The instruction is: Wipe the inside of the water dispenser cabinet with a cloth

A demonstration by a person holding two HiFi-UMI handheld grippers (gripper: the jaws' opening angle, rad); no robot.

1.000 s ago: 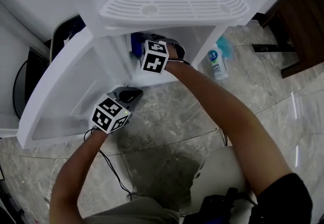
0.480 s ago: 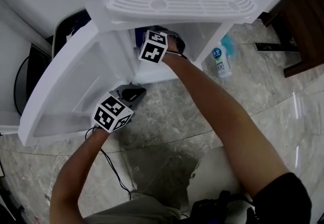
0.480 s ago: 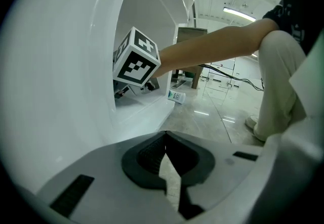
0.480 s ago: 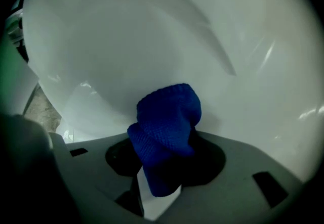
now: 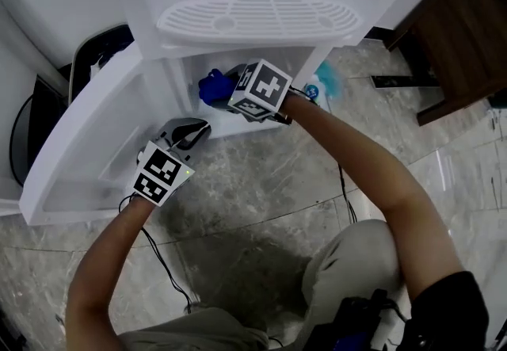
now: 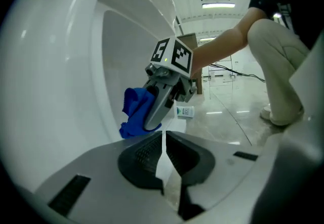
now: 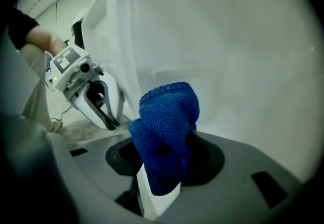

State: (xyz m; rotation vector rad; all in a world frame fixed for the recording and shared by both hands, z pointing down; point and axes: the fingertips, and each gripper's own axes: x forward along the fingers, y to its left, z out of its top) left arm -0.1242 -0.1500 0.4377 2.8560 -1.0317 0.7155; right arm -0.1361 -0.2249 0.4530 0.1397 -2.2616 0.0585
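Right gripper (image 5: 228, 86) clamped on bunched cloth (image 5: 211, 88) at cabinet (image 5: 317, 52) mouth; inner wall (image 7: 243, 66) lies just beyond cloth, far side; right arm nearer; left gripper (image 5: 188, 132) closed, empty, beside open door (image 5: 83, 143)

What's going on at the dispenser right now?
A person is working with two handheld grippers at the open water dispenser cabinet. The right gripper is clamped on a bunched blue cloth, held just inside the cabinet close to its white wall. Whether the cloth touches the wall isn't clear. The left gripper is shut on nothing, beside the open door.
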